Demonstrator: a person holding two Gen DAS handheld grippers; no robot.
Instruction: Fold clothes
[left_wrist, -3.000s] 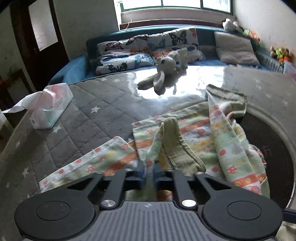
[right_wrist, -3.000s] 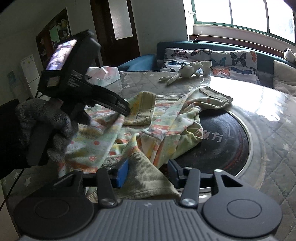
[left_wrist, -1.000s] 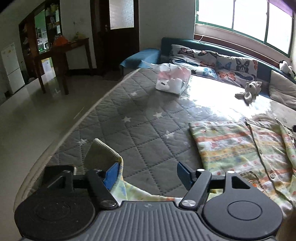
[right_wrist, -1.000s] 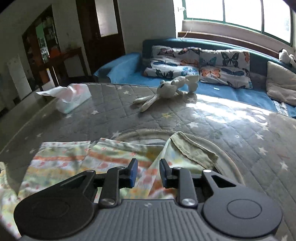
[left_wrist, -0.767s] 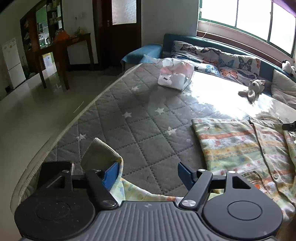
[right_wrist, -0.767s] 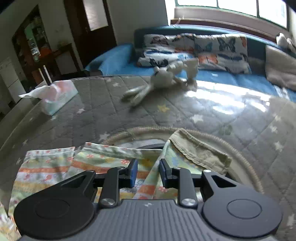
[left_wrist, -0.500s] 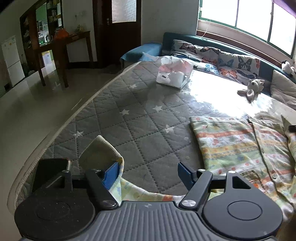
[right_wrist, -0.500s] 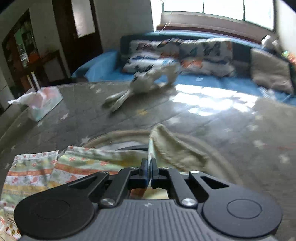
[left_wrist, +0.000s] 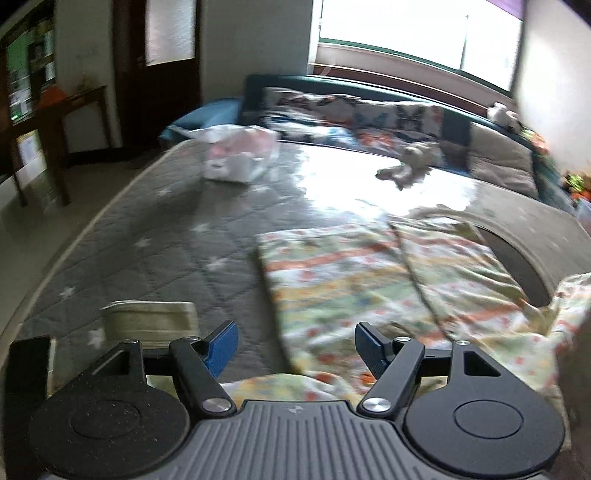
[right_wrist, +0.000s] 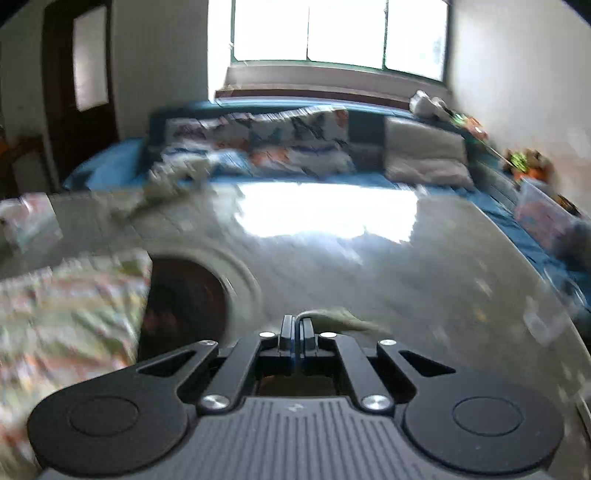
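Observation:
A pastel patterned shirt (left_wrist: 351, 280) lies spread on the grey quilted surface (left_wrist: 177, 236). My left gripper (left_wrist: 295, 345) is open over its near edge, with nothing between the blue pads. One olive sleeve cuff (left_wrist: 147, 321) lies flat just left of the left finger. In the blurred right wrist view my right gripper (right_wrist: 295, 332) is shut on a thin olive cuff (right_wrist: 343, 317) of the shirt, which sticks out to the right of the fingertips. The shirt body (right_wrist: 74, 295) shows as a smear at the left.
A tissue box (left_wrist: 240, 158) and a plush rabbit (left_wrist: 406, 166) sit at the far side. A dark round disc (right_wrist: 184, 295) lies under the shirt's right part. A sofa with butterfly cushions (right_wrist: 277, 140) is behind. A dark flat object (left_wrist: 29, 362) lies near left.
My right gripper went from open to shut on the olive cuff and swung right, away from the shirt body. The left gripper stayed open and turned toward the shirt; its cuff lies flat.

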